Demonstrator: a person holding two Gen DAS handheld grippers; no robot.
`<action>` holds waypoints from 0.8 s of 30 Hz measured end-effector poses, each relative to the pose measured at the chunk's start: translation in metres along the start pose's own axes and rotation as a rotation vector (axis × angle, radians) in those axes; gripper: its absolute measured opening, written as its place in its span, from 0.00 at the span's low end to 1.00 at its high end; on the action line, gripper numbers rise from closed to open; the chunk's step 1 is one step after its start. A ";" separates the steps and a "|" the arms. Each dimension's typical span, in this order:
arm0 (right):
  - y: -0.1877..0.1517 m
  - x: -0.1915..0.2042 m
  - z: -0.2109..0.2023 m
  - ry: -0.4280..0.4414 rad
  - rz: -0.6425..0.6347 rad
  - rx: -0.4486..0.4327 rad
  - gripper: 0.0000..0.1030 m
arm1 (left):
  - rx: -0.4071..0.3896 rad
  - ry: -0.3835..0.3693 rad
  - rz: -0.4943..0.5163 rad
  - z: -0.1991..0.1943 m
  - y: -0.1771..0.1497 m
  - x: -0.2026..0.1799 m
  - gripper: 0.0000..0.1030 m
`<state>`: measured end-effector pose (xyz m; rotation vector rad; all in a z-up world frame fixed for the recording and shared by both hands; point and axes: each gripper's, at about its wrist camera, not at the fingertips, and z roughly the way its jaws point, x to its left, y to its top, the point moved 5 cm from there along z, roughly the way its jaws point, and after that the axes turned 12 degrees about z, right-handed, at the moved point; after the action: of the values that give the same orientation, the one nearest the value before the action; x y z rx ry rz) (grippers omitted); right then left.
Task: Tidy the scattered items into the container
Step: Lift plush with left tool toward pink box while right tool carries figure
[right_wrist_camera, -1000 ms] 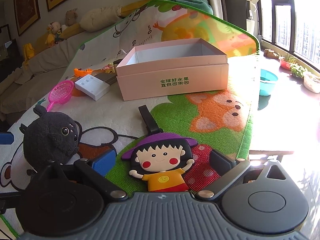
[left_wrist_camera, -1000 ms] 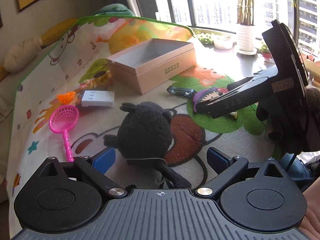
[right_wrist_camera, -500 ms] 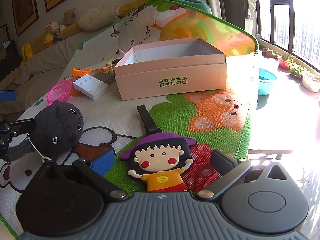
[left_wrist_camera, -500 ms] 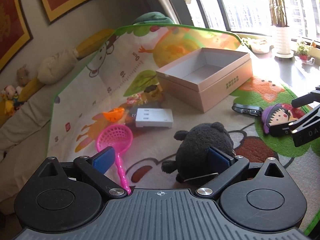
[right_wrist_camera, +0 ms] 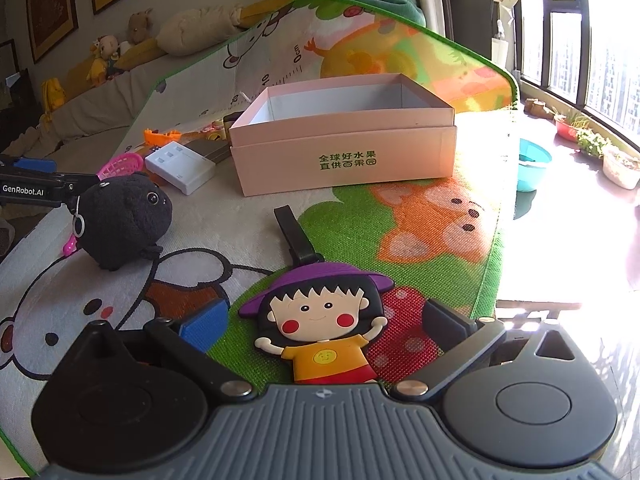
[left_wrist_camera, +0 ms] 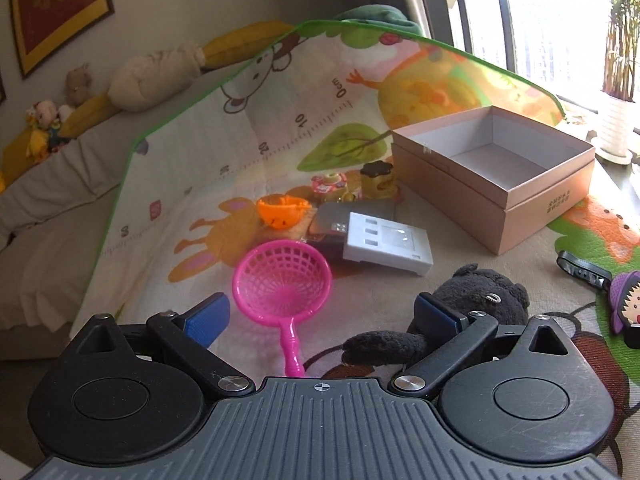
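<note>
An open pink box (left_wrist_camera: 520,208) stands on the play mat, empty inside. My left gripper (left_wrist_camera: 320,316) is open, and the handle of a pink toy strainer (left_wrist_camera: 282,280) lies between its fingers. A black plush toy (left_wrist_camera: 480,300) sits right behind that gripper's right finger. My right gripper (right_wrist_camera: 324,324) is open low over the mat. A flat cartoon-girl tag (right_wrist_camera: 320,320) with a purple hat and a black strap lies between its fingers. In the right wrist view the box (right_wrist_camera: 344,148) is straight ahead, and the plush (right_wrist_camera: 124,216) is to the left, next to a left-gripper finger (right_wrist_camera: 40,192).
A white plastic block (left_wrist_camera: 390,244), an orange toy (left_wrist_camera: 282,210), a dark flat item and small yellow toys lie left of the box. The mat's far end leans up against a sofa with stuffed toys. A blue bowl (right_wrist_camera: 534,164) and plant pots stand by the window.
My left gripper has swung left, from around the black plush to around the pink strainer's handle. The plush has shifted a little toward the box. My right gripper has barely moved.
</note>
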<state>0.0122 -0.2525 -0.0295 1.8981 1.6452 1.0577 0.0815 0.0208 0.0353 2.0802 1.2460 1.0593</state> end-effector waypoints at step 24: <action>0.001 0.003 -0.017 0.084 -0.119 -0.021 1.00 | -0.129 -0.172 0.154 -0.011 -0.020 -0.072 1.00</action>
<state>-0.0001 -0.2523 -0.0175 1.7401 1.7627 1.1147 0.0421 -0.0334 0.0006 2.1433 0.9239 0.9748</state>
